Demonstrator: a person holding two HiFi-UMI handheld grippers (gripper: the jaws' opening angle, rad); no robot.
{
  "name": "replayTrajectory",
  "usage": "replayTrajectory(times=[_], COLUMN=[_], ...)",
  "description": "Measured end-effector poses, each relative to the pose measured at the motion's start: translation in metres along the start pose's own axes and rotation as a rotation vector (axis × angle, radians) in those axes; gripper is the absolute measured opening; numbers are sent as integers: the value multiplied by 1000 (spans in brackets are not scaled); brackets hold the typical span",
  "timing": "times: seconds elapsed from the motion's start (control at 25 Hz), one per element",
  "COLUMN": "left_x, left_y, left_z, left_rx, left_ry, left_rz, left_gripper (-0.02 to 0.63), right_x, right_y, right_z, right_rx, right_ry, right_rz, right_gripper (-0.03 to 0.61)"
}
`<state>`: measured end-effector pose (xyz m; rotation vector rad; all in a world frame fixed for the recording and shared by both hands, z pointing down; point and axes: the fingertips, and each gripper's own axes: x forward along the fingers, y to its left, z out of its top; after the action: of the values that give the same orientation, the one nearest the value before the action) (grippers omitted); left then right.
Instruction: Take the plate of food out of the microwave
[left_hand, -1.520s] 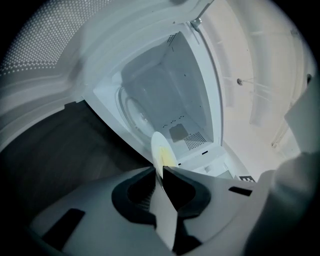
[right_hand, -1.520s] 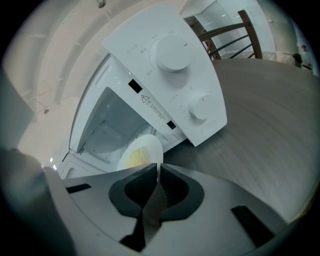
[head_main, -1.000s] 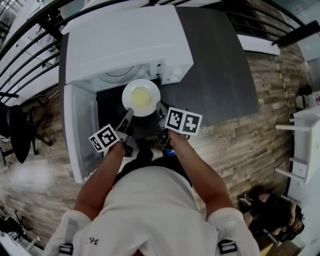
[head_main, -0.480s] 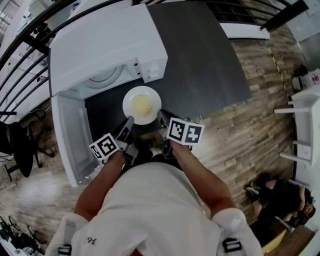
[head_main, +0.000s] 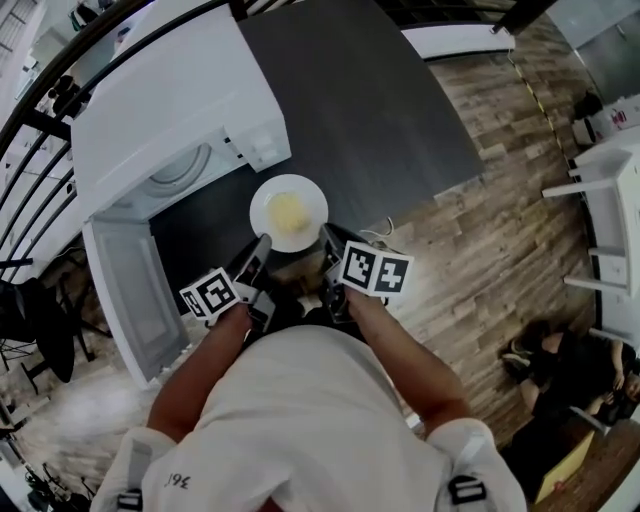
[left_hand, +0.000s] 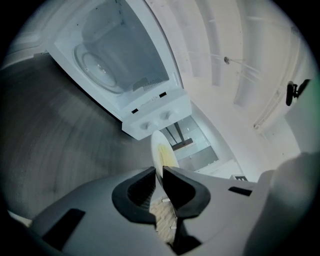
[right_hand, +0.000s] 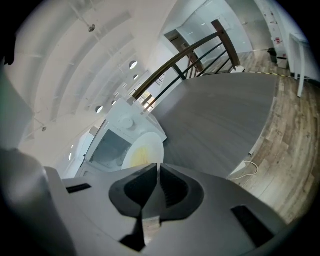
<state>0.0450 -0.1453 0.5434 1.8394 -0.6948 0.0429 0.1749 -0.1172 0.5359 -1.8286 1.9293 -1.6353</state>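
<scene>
L gripper (head_main: 261, 243) and R gripper (head_main: 328, 236) each clamp plate (head_main: 288, 213) rim. Hold plate level, move both at equal speed, lower onto table (head_main: 390, 120).

Head view looks steeply down; both gripper views closely share the plate (head_main: 313, 203).

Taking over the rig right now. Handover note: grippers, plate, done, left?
Left gripper: shut on the near-left rim of the plate.
Right gripper: shut on the near-right rim.
The plate, with yellow food, is out of the microwave and held over the dark tabletop, just in front of the cavity.
The door is open; only the turntable shows inside.
Done: plate is clear of the cavity.
Left: probably set it on the tabletop and release both grippers.
</scene>
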Motion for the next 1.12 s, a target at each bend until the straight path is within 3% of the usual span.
replayTrajectory(times=[0.52, 1.12], left_x=[105, 214], left_y=[-43, -59], left_z=[-20, -31], left_rx=[69, 151], left_ry=[148, 250], left_rz=[-135, -150], left_gripper=[48, 48], right_x=[-25, -20], right_y=[-82, -166], right_z=[50, 108], right_rx=[105, 131], right_ry=[-118, -158], right_rz=[-105, -220], right_gripper=[21, 21])
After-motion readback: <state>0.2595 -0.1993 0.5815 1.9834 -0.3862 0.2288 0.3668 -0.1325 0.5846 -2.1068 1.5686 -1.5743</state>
